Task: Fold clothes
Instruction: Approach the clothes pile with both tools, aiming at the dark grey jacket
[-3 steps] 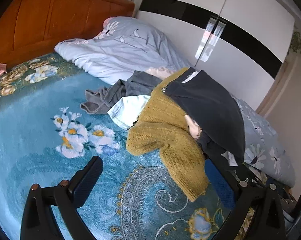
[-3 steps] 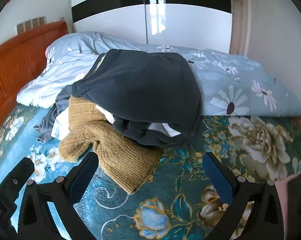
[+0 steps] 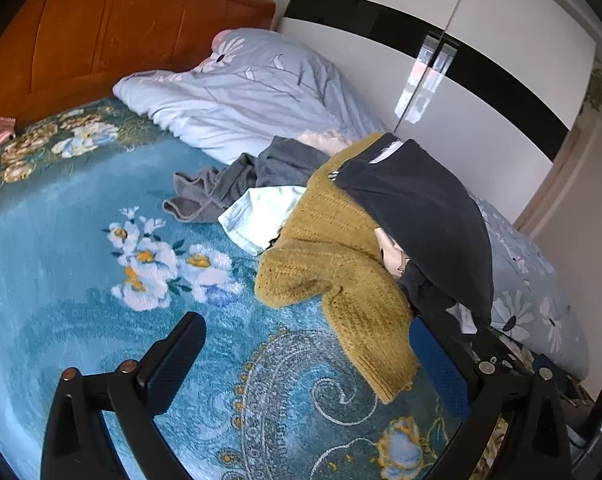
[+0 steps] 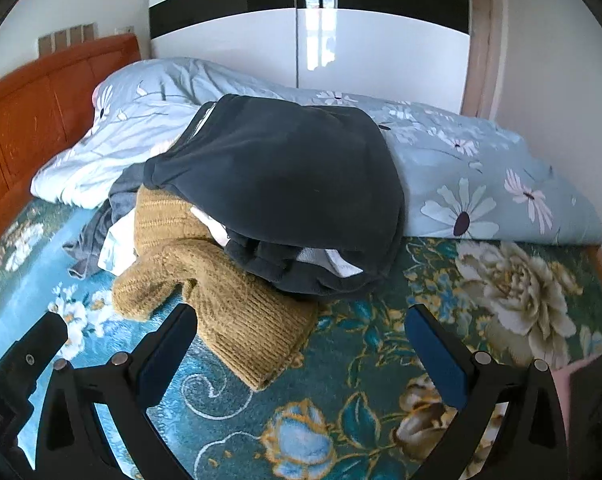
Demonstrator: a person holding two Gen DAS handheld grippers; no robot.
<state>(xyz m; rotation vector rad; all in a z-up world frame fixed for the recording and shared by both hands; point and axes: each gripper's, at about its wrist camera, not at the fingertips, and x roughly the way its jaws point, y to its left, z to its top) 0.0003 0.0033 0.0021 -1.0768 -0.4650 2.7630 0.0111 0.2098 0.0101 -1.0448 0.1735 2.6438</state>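
Observation:
A pile of clothes lies on the bed. A dark navy garment [image 4: 293, 184] [image 3: 421, 216] is on top. A mustard knit sweater [image 4: 221, 304] [image 3: 341, 272] hangs out below it, with a pale blue shirt [image 3: 261, 216] and a grey garment [image 3: 237, 184] behind. My left gripper [image 3: 305, 356] is open and empty, low over the blanket just in front of the sweater. My right gripper [image 4: 301, 340] is open and empty, with the sweater's cuff between its fingers' line of sight. The left gripper's body [image 4: 21, 364] shows at the lower left of the right wrist view.
The bed has a teal floral blanket [image 3: 81, 260] [image 4: 381, 380]. A pale blue floral duvet [image 4: 481, 184] [image 3: 241, 96] lies bunched behind the pile. An orange wooden headboard [image 3: 101, 32] stands at the left. A white and black wardrobe [image 4: 309, 32] lines the far wall.

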